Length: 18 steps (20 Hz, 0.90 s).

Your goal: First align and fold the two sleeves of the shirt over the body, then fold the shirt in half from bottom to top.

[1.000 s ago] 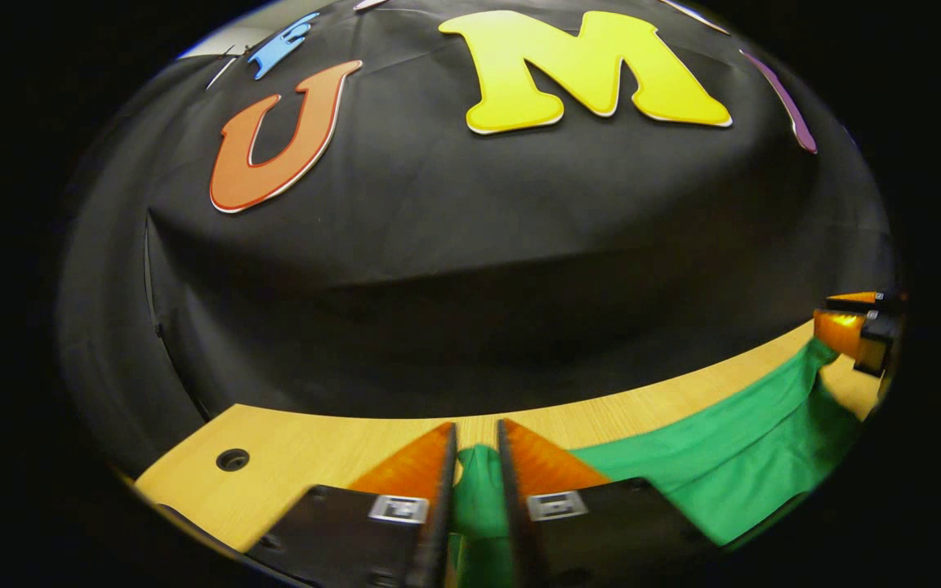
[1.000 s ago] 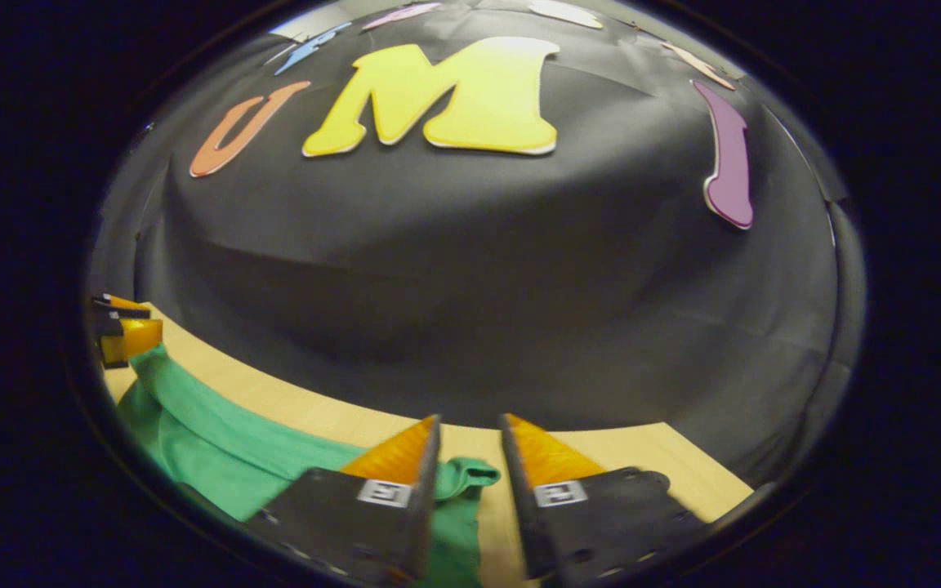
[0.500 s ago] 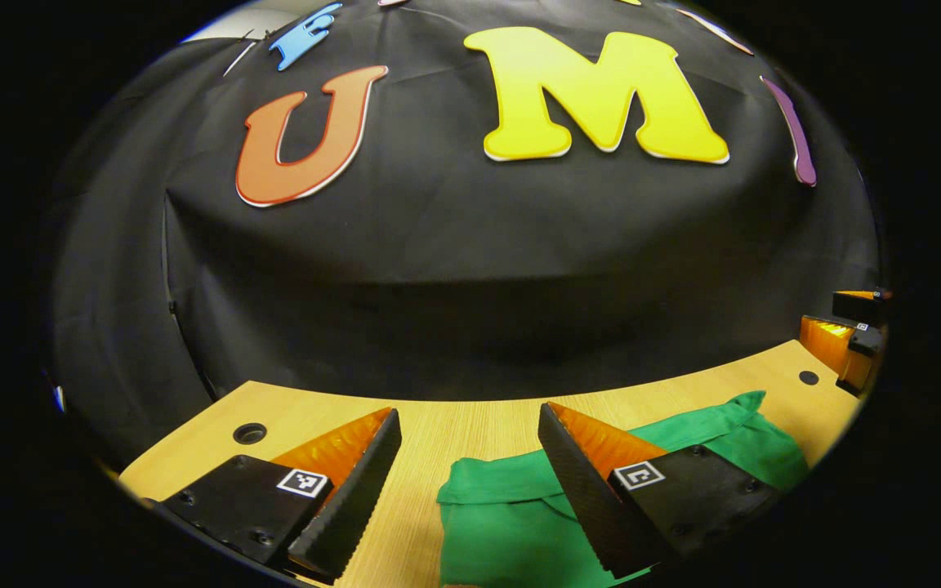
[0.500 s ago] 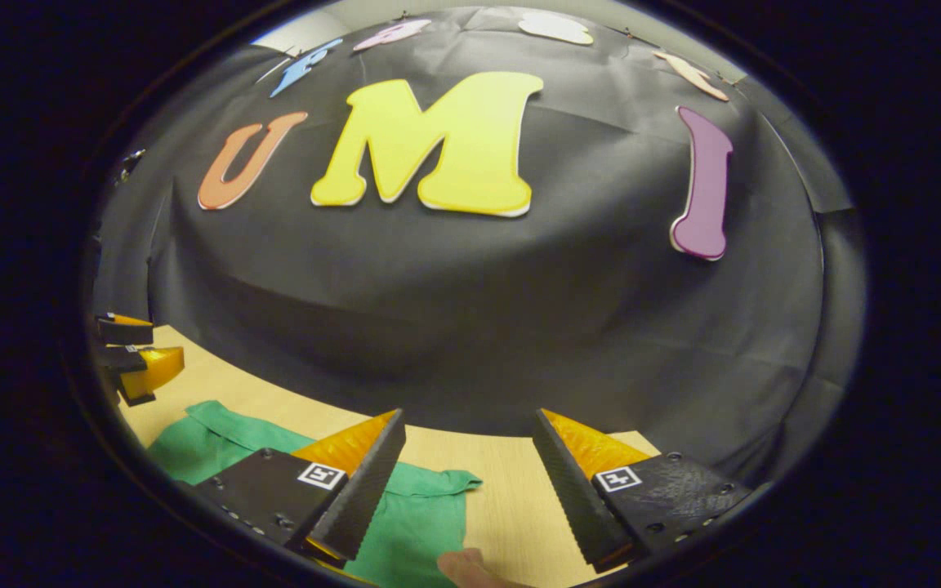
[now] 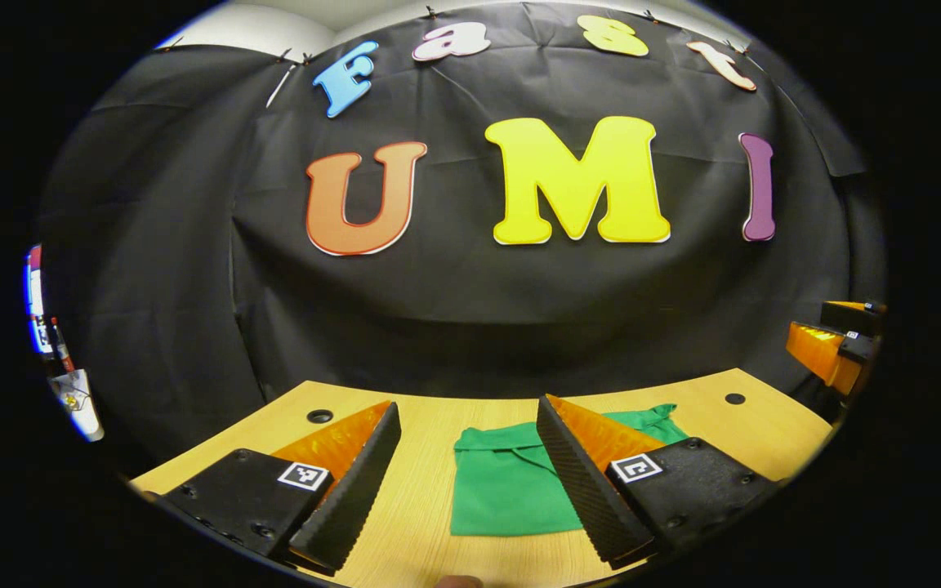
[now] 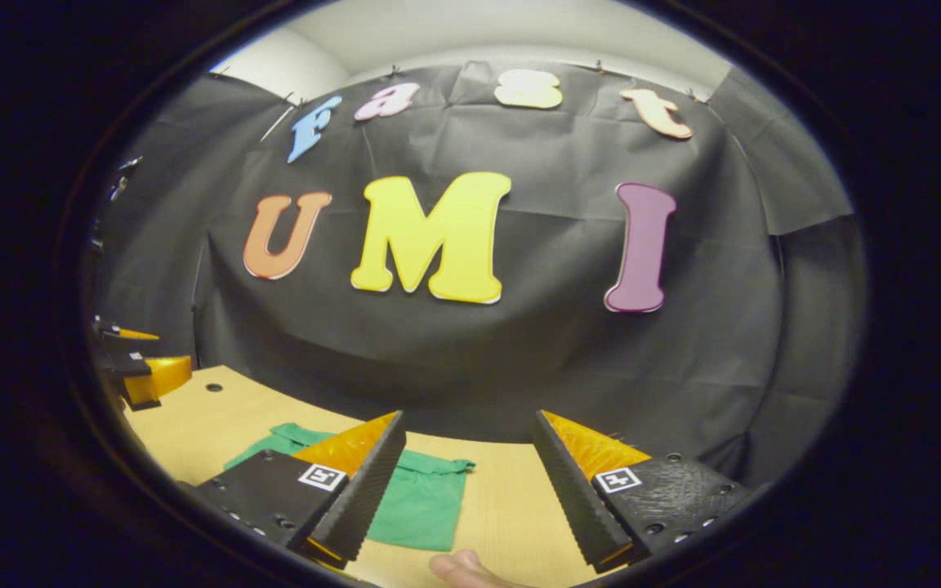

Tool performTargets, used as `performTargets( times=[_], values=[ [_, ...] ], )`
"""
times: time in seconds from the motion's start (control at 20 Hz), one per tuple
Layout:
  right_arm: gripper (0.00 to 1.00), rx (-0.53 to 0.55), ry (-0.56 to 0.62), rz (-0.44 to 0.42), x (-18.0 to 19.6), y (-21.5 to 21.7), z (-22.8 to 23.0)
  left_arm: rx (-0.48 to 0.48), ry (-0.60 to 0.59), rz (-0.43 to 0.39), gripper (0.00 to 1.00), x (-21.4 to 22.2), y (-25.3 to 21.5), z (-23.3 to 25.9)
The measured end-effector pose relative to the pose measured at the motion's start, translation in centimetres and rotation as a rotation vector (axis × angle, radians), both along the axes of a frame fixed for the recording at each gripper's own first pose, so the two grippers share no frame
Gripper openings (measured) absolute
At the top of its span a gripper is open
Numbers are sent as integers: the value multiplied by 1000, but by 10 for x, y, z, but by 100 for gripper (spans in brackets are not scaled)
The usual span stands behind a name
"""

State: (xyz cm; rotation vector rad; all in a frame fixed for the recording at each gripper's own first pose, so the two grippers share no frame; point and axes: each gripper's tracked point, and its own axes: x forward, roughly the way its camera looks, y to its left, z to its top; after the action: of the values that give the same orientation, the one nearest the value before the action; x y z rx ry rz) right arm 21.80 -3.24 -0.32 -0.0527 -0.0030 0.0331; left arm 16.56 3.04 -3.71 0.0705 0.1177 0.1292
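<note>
- Shirt (image 5: pixel 505 488): green, lies folded into a compact rectangle on the wooden table (image 5: pixel 438 506), collar end toward the black back wall.
- Left gripper (image 5: pixel 470 482): fingers spread wide, nothing between them; raised clear of the table. In the left gripper view the shirt sits in the gap between the two fingers, partly covered by the right-hand finger (image 5: pixel 593 482), not touched by either.
- Right gripper (image 6: pixel 470 482): fingers likewise spread wide and empty, held above the table. In the right gripper view the shirt (image 6: pixel 421 506) lies to the lower left, partly behind the left-hand finger (image 6: pixel 356 490); bare table shows between the fingers.
- Each gripper appears at the edge of the other's view: right gripper (image 5: pixel 834 347) at far right of the left gripper view, left gripper (image 6: pixel 140 367) at far left of the right gripper view. Both are off to the sides of the shirt, well apart from each other.
- Fingertip of a hand (image 6: pixel 458 567) shows at the bottom edge of the right gripper view, over the table.
- Table: two small round holes near the back edge, one (image 5: pixel 319 416) left of the shirt, one (image 5: pixel 734 398) right of it.
</note>
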Motion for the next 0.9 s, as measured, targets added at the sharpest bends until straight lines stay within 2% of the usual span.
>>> performTargets(
  times=[0.15, 0.3, 0.5, 0.8, 0.9],
  values=[
    [95, 8, -18, 13, -56, 0, 6, 11, 18, -15, 100, -57, -13, -11],
    [95, 62, -12, 46, -108, 1, 15, 42, 45, -35, 100, -105, -23, -17],
    [95, 55, -19, 54, -164, -4, 15, 51, -12, -31, 100, -155, -31, 2],
    [95, 19, -9, 79, -229, 14, -4, 74, -61, -78, 100, -203, -48, 16],
    [95, 41, -19, 102, -245, 26, -2, 71, -83, -95, 100, -210, -52, 21]
  ],
)
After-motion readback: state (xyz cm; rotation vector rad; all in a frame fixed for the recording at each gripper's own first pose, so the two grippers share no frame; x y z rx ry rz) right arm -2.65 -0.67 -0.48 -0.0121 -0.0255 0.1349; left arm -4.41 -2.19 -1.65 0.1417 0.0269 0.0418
